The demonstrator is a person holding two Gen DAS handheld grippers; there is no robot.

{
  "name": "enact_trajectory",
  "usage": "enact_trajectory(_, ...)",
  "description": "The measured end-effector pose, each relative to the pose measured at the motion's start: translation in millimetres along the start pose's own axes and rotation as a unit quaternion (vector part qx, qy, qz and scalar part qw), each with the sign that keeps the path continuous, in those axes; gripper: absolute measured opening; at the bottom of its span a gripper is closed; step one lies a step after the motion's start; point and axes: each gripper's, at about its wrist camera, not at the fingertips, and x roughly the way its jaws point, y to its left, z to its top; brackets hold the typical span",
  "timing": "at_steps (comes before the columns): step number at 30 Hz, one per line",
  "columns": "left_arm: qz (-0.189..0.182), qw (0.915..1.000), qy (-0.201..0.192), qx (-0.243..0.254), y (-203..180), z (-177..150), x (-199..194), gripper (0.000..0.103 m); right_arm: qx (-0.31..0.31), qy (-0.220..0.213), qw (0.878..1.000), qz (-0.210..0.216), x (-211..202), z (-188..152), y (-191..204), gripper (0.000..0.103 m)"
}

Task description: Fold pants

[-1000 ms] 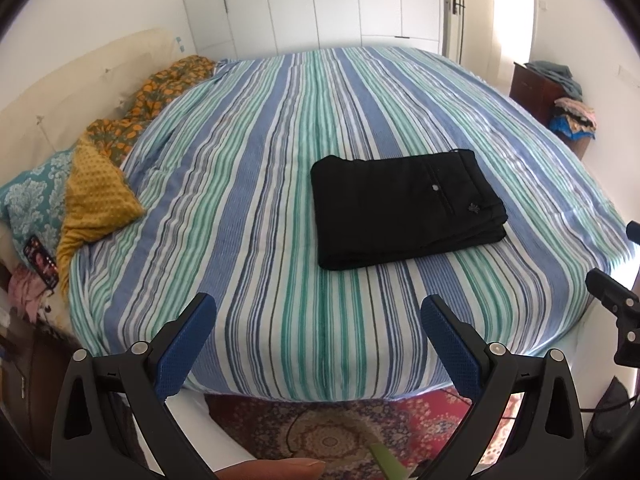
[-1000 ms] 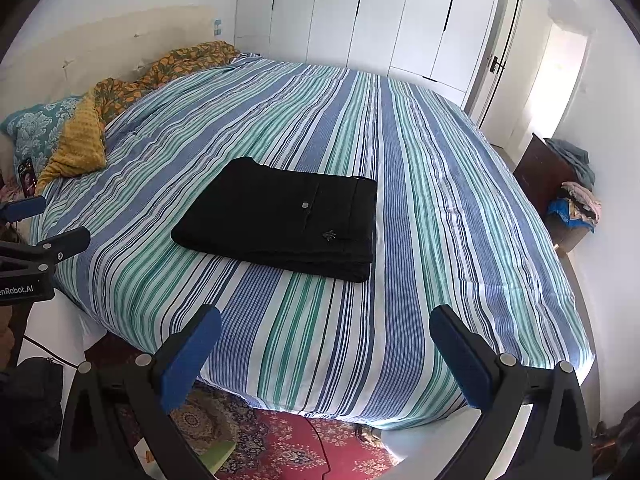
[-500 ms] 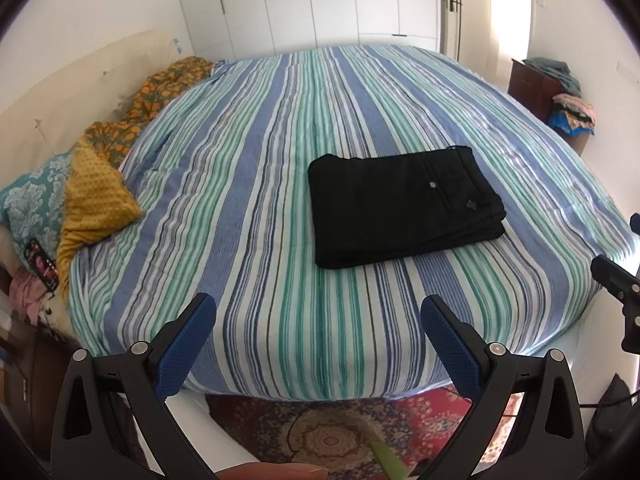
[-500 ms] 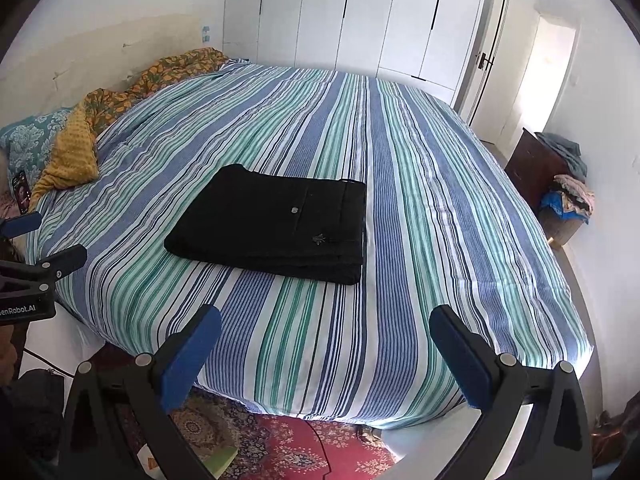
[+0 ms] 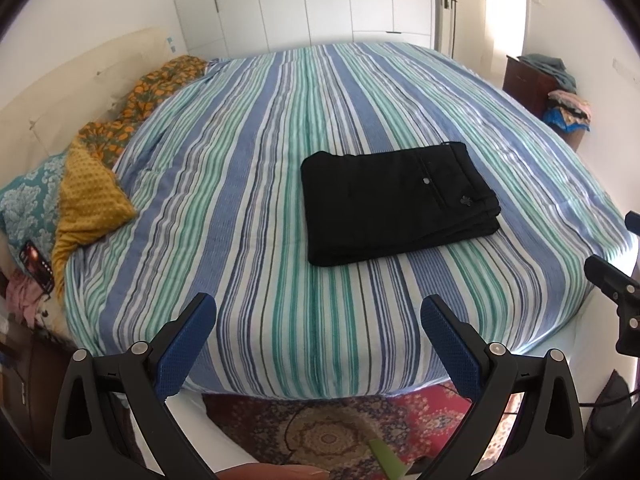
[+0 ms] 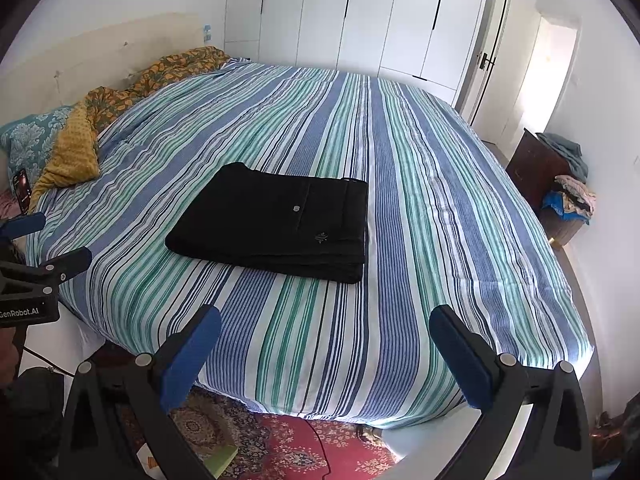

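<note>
pants [image 5: 396, 200] folded on bed [image 5: 240, 208], well ahead | left gripper [image 5: 318, 328] wide, empty | right gripper [image 6: 326, 340] wide, empty

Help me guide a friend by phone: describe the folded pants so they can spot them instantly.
Start at the large bed with the blue, green and white striped cover. Near its middle, toward the foot edge, lies a flat rectangular stack of folded black fabric pants. It is the only dark, plain item on the stripes; the patterned pillows sit far off by the headboard.
</note>
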Motion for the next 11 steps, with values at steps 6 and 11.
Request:
enact_trajectory(6,-0.007,1.0000,0.001,-0.003,-0.7,-0.1,0.8,0.102,-0.002,0.006,1.000,0.002,4.1,-0.2,0.5,0.103)
enact_trajectory(11,-0.005,1.0000,-0.001,-0.004,-0.9,-0.5,0.1,0.102,-0.001,0.006,1.000,0.002,4.7,-1.0,0.9,0.103)
